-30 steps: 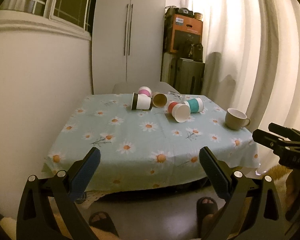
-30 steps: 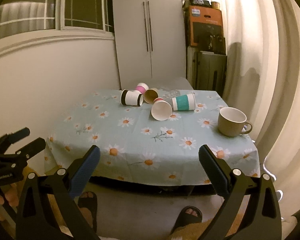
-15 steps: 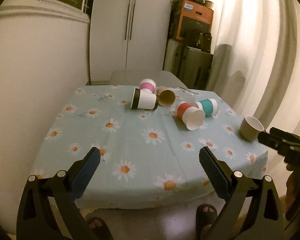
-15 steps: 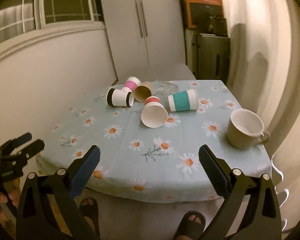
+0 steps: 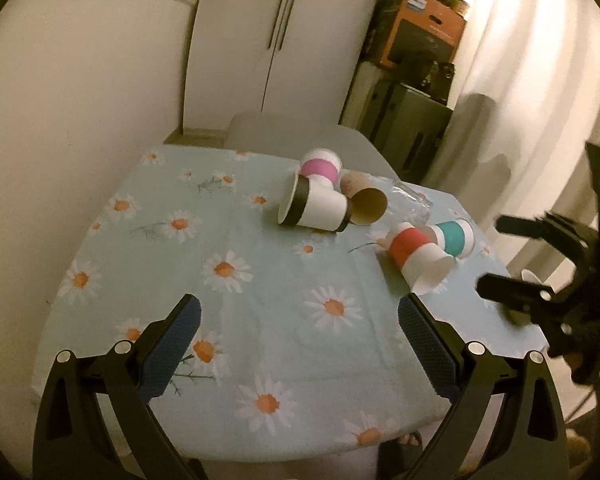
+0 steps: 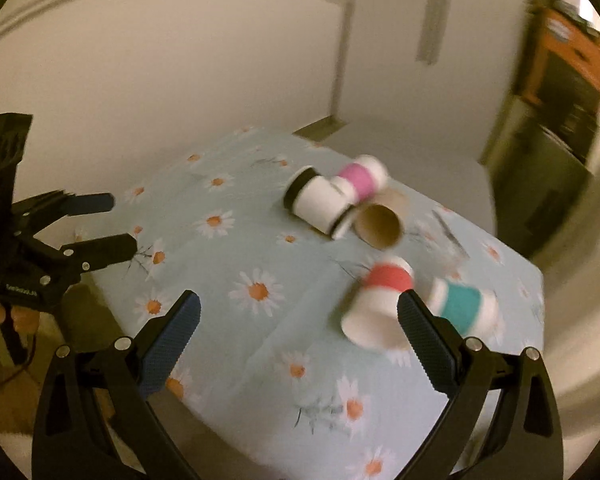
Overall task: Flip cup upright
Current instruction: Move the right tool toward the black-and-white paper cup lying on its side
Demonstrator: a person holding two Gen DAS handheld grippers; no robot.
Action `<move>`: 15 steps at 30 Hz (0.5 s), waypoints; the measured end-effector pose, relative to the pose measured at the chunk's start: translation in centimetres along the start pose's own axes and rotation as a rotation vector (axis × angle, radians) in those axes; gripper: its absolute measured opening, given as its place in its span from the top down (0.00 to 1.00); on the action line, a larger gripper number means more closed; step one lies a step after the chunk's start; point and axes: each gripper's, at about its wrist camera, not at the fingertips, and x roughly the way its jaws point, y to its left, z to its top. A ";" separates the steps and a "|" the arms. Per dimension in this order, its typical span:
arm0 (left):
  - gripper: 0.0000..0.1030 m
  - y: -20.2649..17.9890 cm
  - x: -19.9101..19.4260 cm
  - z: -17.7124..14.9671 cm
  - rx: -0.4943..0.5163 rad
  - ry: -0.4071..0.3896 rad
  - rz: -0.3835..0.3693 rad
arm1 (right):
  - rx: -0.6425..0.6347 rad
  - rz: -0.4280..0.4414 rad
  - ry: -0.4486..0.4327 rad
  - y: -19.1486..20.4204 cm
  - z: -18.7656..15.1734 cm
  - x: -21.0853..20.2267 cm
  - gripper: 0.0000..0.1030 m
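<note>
1. Since half a second ago we have brought both tongs in from in front of the table's near edge to over it; the cups look larger and closer in both wrist views, and the right wrist view is blurred with motion.
2. Our left gripper (image 5: 298,344) is spread wide and holds nothing; it hangs over the near part of the light-blue daisy-print tablecloth (image 5: 228,320).
3. Our right gripper (image 6: 298,344) is also spread wide and empty, and the white paper cup with a red band (image 6: 374,308) lies on its side just ahead of its right finger, mouth toward us.
4. We judge that red-banded cup the likely target: it lies nearest the table's near edge, towards the right side, touching the teal-banded white paper cup (image 5: 454,238) beside it.
5. Towards the far edge lie three more tipped cups: a white one with black bands (image 5: 314,210), a pink-banded one (image 5: 320,166) and a plain brown cardboard one (image 5: 366,202), clustered together.
6. No cup stands upright yet, so the flip has not begun.
7. The cups are thin, tapered paper, light and easily crushed or rolled; the cloth is soft and may wrinkle.
8. The finger pads (image 5: 172,346) are dark blue with a dimpled texture.
</note>
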 end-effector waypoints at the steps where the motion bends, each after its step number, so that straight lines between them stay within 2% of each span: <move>1: 0.06 0.4 0.4 0.1 -0.011 0.007 -0.001 | -0.028 0.007 0.017 0.0 0.6 0.6 0.05; 4: 0.06 1.9 1.5 -0.2 -0.048 0.018 0.011 | -0.133 0.075 0.117 -0.2 3.1 3.9 0.05; 8: 0.06 4.0 2.9 -0.2 -0.121 0.060 0.001 | -0.251 0.113 0.203 -0.2 5.2 7.5 0.05; 12: 0.06 5.4 3.5 0.7 -0.186 0.053 -0.022 | -0.330 0.118 0.271 -0.5 7.2 11.1 0.06; 15: 0.06 6.2 4.4 0.8 -0.198 0.075 -0.006 | -0.366 0.116 0.307 -0.9 8.1 13.1 0.13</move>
